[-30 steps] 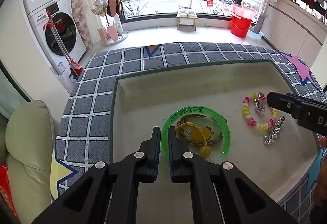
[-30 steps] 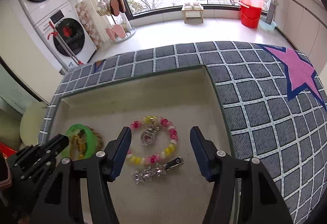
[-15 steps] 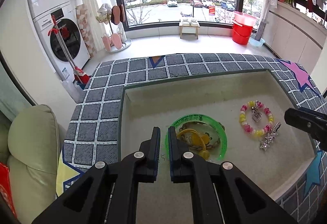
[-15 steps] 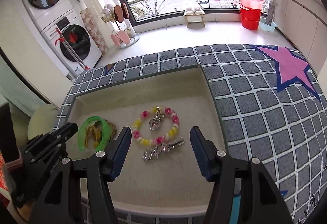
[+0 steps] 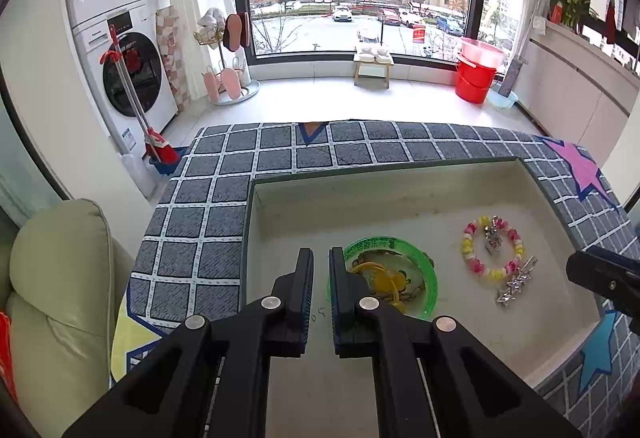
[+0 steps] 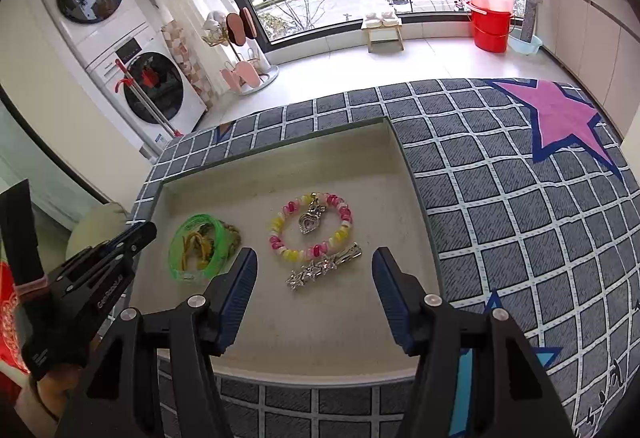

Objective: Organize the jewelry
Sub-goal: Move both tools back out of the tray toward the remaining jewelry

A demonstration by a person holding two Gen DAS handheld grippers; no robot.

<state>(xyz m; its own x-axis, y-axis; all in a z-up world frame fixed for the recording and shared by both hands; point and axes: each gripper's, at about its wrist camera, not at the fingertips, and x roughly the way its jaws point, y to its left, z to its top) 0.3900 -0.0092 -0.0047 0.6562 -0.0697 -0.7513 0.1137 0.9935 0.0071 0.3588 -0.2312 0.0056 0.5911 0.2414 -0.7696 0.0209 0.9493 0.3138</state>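
Observation:
A shallow cream tray [image 5: 440, 198] [image 6: 280, 174] holds the jewelry. A green bangle [image 5: 430, 280] [image 6: 180, 270] lies at its left around a yellow hair tie [image 5: 384, 280] [image 6: 194, 240]. A pink and yellow bead bracelet [image 5: 468, 244] [image 6: 280, 224] with a heart charm lies to the right, a silver star hair clip [image 5: 516, 282] [image 6: 324, 268] beside it. My left gripper [image 5: 321, 270] is shut and empty, above the tray left of the bangle. My right gripper [image 6: 314, 276] is open and empty, raised over the tray's near side by the clip.
The tray sits on a grey checked cloth [image 6: 500, 206] with pink and blue stars. A pale green sofa cushion [image 5: 56, 278] is at the left. Washing machines [image 5: 128, 78], a mop, a red bucket [image 5: 476, 78] and a window stand beyond the table.
Both grippers have pulled back and up from the tray, so the jewelry looks farther away. The jewelry has not moved. The jaws of both kept their spacing.

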